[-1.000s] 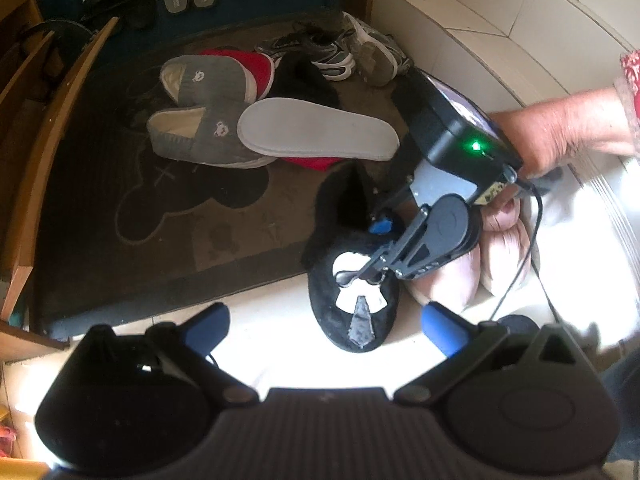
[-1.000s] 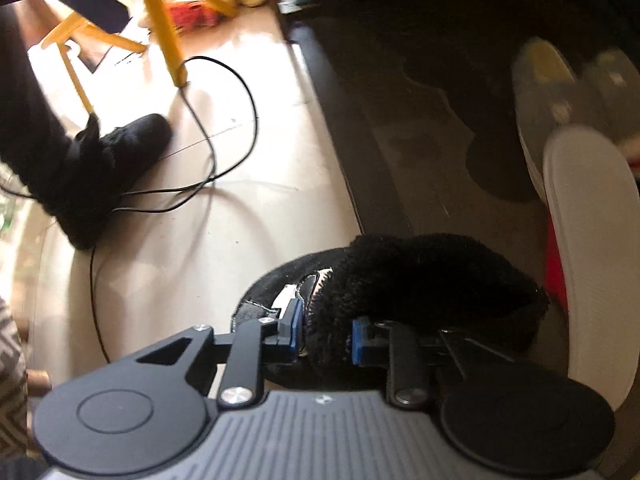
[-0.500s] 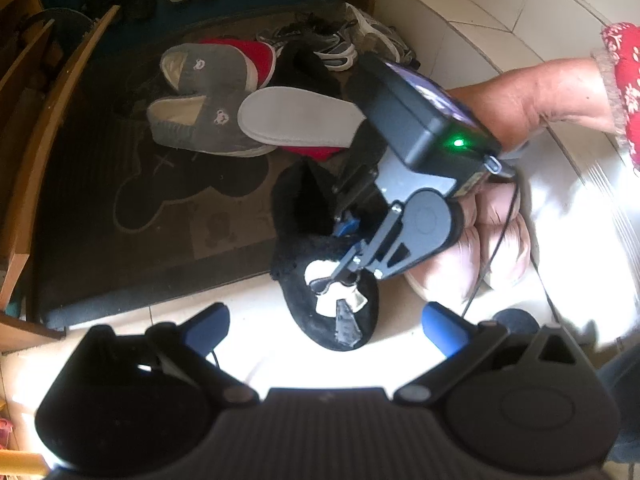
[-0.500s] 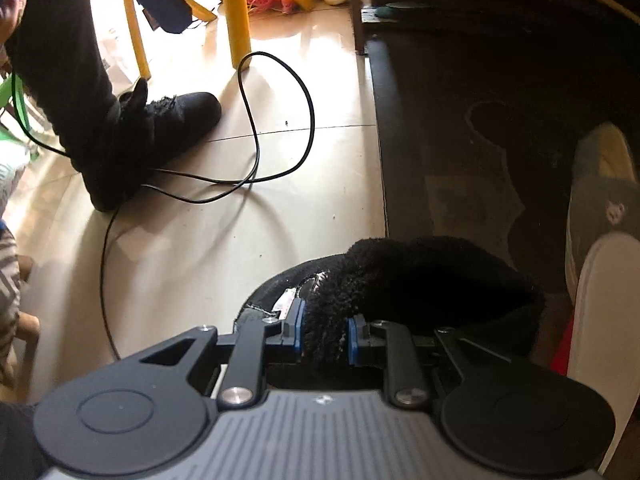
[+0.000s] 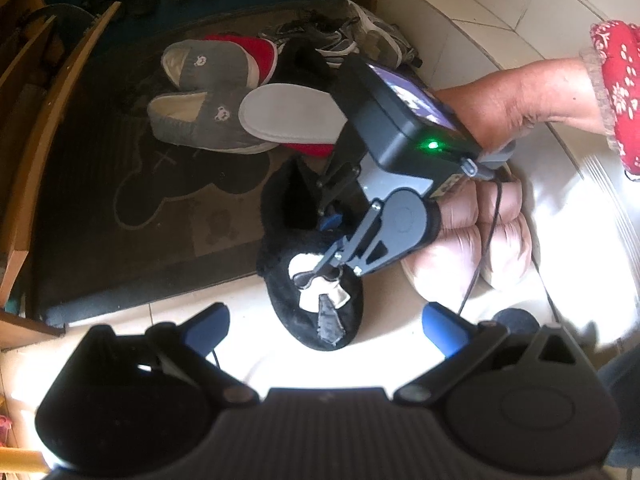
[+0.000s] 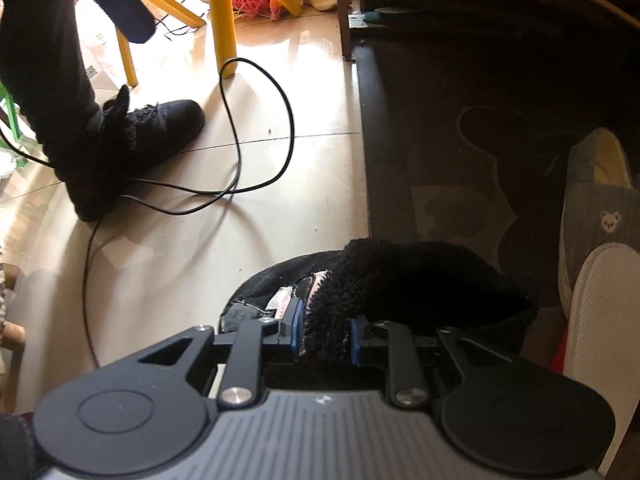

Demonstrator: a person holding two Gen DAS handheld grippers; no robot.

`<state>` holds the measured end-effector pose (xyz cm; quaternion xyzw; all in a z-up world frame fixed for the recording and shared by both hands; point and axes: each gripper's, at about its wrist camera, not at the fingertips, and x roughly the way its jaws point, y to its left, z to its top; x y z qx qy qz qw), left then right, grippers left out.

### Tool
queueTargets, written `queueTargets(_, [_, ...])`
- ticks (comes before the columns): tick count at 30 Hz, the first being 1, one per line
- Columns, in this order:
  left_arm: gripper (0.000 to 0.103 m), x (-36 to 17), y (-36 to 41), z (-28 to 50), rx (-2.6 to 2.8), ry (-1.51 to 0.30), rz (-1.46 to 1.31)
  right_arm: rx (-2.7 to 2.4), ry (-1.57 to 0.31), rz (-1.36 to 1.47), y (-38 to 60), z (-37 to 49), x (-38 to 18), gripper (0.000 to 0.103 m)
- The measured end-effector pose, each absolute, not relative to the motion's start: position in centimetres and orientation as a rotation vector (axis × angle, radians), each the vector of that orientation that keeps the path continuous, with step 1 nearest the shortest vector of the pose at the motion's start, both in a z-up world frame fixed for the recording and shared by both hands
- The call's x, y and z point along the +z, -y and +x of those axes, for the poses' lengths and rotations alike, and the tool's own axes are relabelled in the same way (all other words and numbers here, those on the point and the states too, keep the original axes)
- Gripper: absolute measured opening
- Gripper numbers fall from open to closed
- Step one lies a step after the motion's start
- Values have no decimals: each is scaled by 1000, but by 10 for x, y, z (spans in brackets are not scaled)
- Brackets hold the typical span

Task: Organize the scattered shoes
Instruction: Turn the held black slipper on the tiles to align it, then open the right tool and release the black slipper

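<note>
A black fuzzy slipper [image 5: 280,280] with a white face patch lies half on the dark mat [image 5: 120,200] and half on the pale tile floor. My right gripper [image 5: 324,248] is shut on its furry collar. In the right wrist view the blue pads [image 6: 296,328] pinch the black pile of the slipper [image 6: 420,280] from both sides. My left gripper [image 5: 324,320] hangs open above the slipper's toe, with nothing between its fingers.
Two grey slippers [image 5: 208,124], a red slipper with its white sole [image 5: 288,116] up, and sneakers [image 5: 360,36] crowd the mat's far side. Pink slippers [image 5: 480,248] lie right of the black one. A person's black shoe [image 6: 136,140], a cable [image 6: 256,132] and yellow chair legs [image 6: 222,12] occupy the floor.
My right gripper has shifted left with the black slipper and rolled, so the slipper now lies further over the mat's edge. The left gripper has stayed still and open.
</note>
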<state>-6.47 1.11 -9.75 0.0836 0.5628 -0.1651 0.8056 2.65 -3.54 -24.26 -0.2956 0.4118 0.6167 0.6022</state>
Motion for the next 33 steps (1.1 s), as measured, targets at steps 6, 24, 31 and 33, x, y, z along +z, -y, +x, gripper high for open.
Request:
queueTargets(6, [103, -98, -12, -65, -347, -1210, 166, 1461, -927, -702, 28, 25, -242, 22])
queueTargets(24, [103, -95, -23, -60, -303, -1188, 146, 1161, -1065, -417, 69, 53, -226, 58])
queueTargets(31, [103, -94, -21, -61, -286, -1169, 188, 1112, -1155, -419, 94, 42, -224, 58])
queueTargets(33, [103, -93, -22, -61, -275, -1161, 193, 1101, -1181, -426, 101, 38, -229, 58])
